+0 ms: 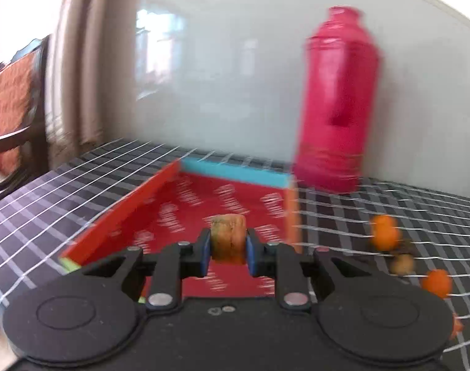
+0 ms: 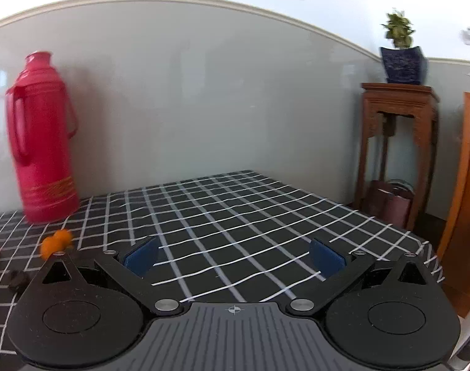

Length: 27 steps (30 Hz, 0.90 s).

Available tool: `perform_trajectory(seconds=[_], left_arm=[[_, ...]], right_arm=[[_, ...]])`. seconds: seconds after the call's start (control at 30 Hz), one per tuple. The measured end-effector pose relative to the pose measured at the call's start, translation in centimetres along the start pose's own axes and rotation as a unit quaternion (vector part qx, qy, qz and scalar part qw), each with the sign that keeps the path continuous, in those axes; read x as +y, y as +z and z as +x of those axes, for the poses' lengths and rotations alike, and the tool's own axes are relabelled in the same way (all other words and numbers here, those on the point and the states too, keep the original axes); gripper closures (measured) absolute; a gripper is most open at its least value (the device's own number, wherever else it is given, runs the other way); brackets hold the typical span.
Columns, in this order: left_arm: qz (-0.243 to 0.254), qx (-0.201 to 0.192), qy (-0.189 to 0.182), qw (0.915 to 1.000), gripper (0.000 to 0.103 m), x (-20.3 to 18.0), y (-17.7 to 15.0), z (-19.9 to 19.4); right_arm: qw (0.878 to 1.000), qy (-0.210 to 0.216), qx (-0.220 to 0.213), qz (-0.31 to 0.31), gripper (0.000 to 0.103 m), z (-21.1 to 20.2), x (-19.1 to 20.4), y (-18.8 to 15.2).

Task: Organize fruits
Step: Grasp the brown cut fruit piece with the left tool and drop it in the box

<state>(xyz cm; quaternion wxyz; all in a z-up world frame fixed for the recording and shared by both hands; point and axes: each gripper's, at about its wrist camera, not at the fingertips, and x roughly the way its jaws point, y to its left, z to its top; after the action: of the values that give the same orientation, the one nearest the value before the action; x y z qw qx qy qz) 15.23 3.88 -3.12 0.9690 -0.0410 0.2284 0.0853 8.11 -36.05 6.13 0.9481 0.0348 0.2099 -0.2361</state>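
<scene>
— Between my left tongs [image 1: 228,247], what do you see?

— A brownish, blurred piece of fruit [image 1: 228,237], squeezed by both blue pads [image 1: 206,252]. My left tongs are clamped on it, and it hangs over the red tray [image 1: 204,198], which has a blue far wall and sits on the checked counter [image 1: 49,204].

— And the rest of the fruit?

— Right of the tray, on the counter: an orange fruit [image 1: 384,232], another orange one [image 1: 437,283] nearer me, and a small brown one [image 1: 403,263] between them. All lie well apart from the left tongs. A pink thermos [image 1: 336,102] stands behind the tray's far right corner.

— Your right tongs?

— My right tongs [image 2: 235,258] are spread wide with nothing between them, only bare counter. An orange fruit [image 2: 56,242] lies to their left, just past the left finger, near the thermos.
</scene>
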Motion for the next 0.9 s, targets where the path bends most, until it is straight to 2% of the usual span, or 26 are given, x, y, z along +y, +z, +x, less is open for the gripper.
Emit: perform_trajectory(seconds=[0.17, 0.23, 0.33, 0.37, 0.4, 0.47, 0.57, 0.77, 0.8, 0.87, 0.9], left_arm=[[-0.020, 0.035, 0.028, 0.9988, 0.089, 2.7, -0.1, 0.8], [-0.027, 0.036, 0.035, 0.9984, 0.084, 3.6, 0.1, 0.5], [-0.034, 0.029, 0.046, 0.9979, 0.074, 4.4, 0.3, 0.0], [-0.042, 0.028, 0.043, 0.9978, 0.066, 4.6, 0.4, -0.2], [-0.052, 0.026, 0.040, 0.9975, 0.052, 5.1, 0.5, -0.3], [-0.059, 0.016, 0.046, 0.9971, 0.031, 5.5, 0.7, -0.7], [-0.051, -0.011, 0.053, 0.9972, 0.028, 5.5, 1.1, -1.7], [-0.052, -0.031, 0.070, 0.9957, 0.014, 5.9, 1.5, -2.5], [-0.054, -0.034, 0.074, 0.9952, 0.014, 6.0, 1.5, -2.6], [-0.060, -0.036, 0.076, 0.9946, 0.013, 6.5, 1.6, -2.7], [-0.063, -0.036, 0.077, 0.9944, 0.013, 6.7, 1.7, -2.6]], right_arm=[[1.000, 0.025, 0.009, -0.010, 0.000, 0.2, 1.6, -0.4], [0.999, 0.035, 0.013, -0.013, 0.000, 0.2, 2.2, -0.5], [0.998, 0.051, 0.019, -0.015, 0.000, 0.4, 2.9, -0.7], [0.998, 0.058, 0.023, -0.016, 0.000, 0.4, 3.2, -0.8], [0.997, 0.065, 0.026, -0.016, 0.000, 0.5, 3.4, -0.9], [0.996, 0.079, 0.034, -0.018, 0.000, 0.7, 3.9, -1.2], [0.994, 0.097, 0.042, -0.030, 0.000, 0.8, 4.8, -1.6], [0.989, 0.125, 0.057, -0.049, 0.001, 1.1, 6.1, -2.3], [0.988, 0.130, 0.061, -0.051, 0.004, 1.2, 6.3, -2.4], [0.985, 0.147, 0.075, -0.057, 0.031, 1.5, 6.8, -2.7], [0.983, 0.152, 0.085, -0.058, 0.035, 1.7, 6.9, -2.8]])
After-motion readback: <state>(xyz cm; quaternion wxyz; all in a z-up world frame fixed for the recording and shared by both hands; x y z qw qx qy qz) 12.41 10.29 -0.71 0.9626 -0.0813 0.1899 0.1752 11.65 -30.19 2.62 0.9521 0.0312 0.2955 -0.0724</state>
